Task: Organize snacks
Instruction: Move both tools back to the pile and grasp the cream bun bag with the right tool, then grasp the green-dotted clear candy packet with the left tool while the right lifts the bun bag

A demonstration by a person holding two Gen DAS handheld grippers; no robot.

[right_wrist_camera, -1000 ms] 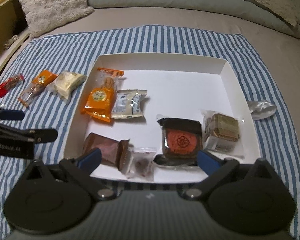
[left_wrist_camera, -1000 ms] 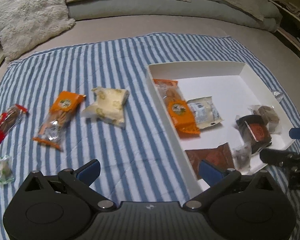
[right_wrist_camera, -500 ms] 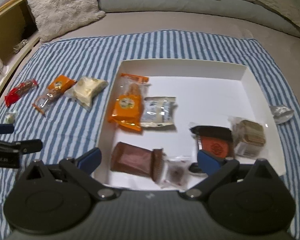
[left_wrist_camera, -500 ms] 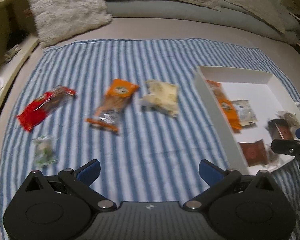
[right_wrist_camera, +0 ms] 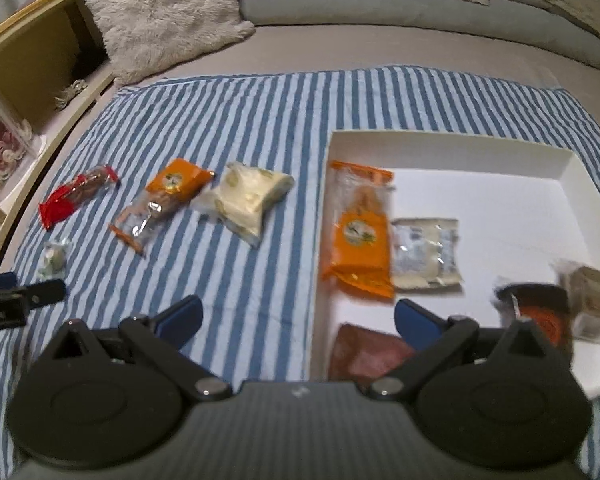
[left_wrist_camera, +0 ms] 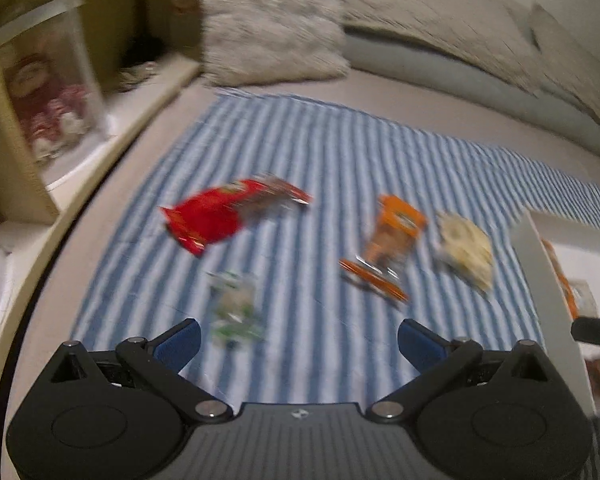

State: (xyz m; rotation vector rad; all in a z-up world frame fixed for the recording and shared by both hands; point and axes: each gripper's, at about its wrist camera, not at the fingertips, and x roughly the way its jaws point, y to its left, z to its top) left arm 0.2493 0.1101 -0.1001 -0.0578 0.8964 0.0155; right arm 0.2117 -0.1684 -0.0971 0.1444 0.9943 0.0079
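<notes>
Both grippers are wide open and hold nothing. Ahead of the right gripper (right_wrist_camera: 296, 318), a white tray (right_wrist_camera: 452, 138) on the bed already holds about six wrapped snacks. Four lie on the striped cloth (right_wrist_camera: 260, 96): small green packet (left_wrist_camera: 236, 308) nearest the left gripper (left_wrist_camera: 298, 338), red packet (left_wrist_camera: 220, 216), orange packet (left_wrist_camera: 392, 240), pale packet (left_wrist_camera: 466, 248). Roughly halfway done.

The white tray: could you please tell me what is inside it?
Inside the white tray: an orange packet, a pale wrapper, a brown pack, a dark cake, a tan cake. The right gripper covers its near edge.
</notes>
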